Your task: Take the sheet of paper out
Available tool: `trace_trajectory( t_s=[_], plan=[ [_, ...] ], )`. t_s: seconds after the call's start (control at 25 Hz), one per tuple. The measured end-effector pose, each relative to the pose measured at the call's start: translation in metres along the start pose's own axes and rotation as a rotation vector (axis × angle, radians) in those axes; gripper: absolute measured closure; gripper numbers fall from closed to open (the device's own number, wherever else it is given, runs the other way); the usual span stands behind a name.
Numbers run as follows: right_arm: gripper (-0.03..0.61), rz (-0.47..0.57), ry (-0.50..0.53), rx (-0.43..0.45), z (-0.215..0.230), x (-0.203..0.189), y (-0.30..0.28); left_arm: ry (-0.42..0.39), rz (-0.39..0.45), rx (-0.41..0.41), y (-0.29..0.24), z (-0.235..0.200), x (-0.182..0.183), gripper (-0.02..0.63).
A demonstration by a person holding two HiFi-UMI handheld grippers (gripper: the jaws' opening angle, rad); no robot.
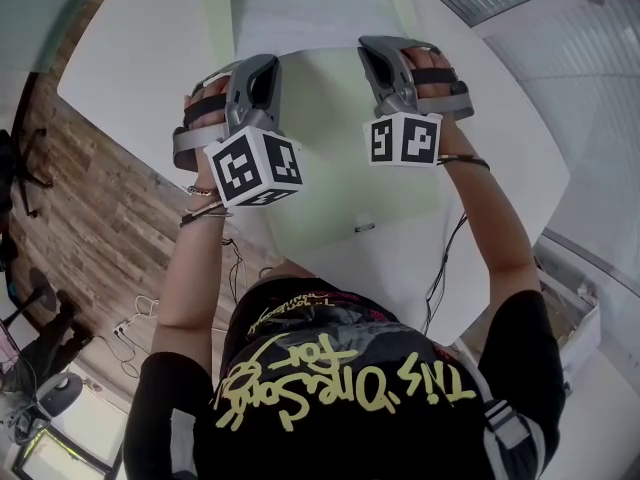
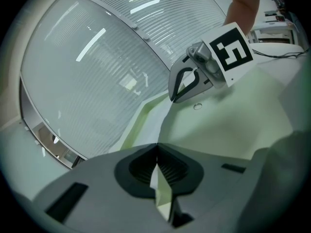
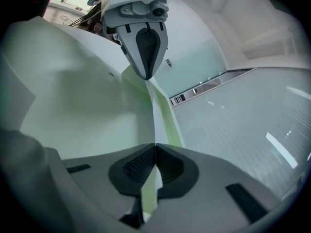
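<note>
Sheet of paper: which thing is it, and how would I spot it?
Find the white table, then the pale green folder on it, clamped by the left gripper and the right gripper. The sheet of paper is the rectangle just beyond their tips, at the folder's far end: plain greyish white, with green edging either side.

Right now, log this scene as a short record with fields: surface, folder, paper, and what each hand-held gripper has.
surface: white table
folder: pale green folder, on the table in front of the person
paper: white sheet, showing at the folder's far end
left hand-held gripper: shut on the folder's edge
right hand-held gripper: shut on the folder's edge
layer gripped: cannot tell whether the sheet is pinched too
grips: side by side, apart
task state: sheet not yet clear of the folder
</note>
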State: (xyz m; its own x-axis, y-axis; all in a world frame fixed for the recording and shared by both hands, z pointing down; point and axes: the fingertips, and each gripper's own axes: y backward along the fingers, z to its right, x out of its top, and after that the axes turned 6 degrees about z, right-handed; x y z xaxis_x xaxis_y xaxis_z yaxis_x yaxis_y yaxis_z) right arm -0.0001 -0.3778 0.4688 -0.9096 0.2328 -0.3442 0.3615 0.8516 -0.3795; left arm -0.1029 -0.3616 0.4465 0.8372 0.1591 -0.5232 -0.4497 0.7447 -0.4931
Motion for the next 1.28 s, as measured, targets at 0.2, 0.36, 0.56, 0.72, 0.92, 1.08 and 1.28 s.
trace_trajectory(
  t_s=[0.2,0.36,0.56,0.72,0.92,1.08,1.28],
  plan=[
    [0.569,0.006,0.003,0.008,0.000,0.002,0.007,0.010,-0.003,0.003,0.007,0.003,0.004,0.606],
    [0.569,0.007,0.003,0.014,-0.003,0.002,0.015,0.011,0.000,0.001,0.012,0.008,0.007,0.606],
    [0.569,0.005,0.001,0.021,-0.014,-0.002,0.023,0.012,-0.001,-0.002,0.015,0.017,0.010,0.606],
    [0.569,0.006,-0.004,0.027,-0.014,-0.001,0.023,0.022,-0.004,-0.002,0.016,0.018,0.009,0.606],
    [0.569,0.010,-0.007,0.032,-0.018,0.001,0.030,0.022,-0.013,-0.004,0.021,0.026,0.009,0.606],
    [0.569,0.015,-0.012,0.038,-0.018,0.001,0.035,0.028,-0.017,-0.003,0.023,0.026,0.011,0.606],
    [0.569,0.024,-0.006,0.046,-0.028,0.001,0.047,0.034,-0.019,0.010,0.032,0.034,0.015,0.606]
  ],
)
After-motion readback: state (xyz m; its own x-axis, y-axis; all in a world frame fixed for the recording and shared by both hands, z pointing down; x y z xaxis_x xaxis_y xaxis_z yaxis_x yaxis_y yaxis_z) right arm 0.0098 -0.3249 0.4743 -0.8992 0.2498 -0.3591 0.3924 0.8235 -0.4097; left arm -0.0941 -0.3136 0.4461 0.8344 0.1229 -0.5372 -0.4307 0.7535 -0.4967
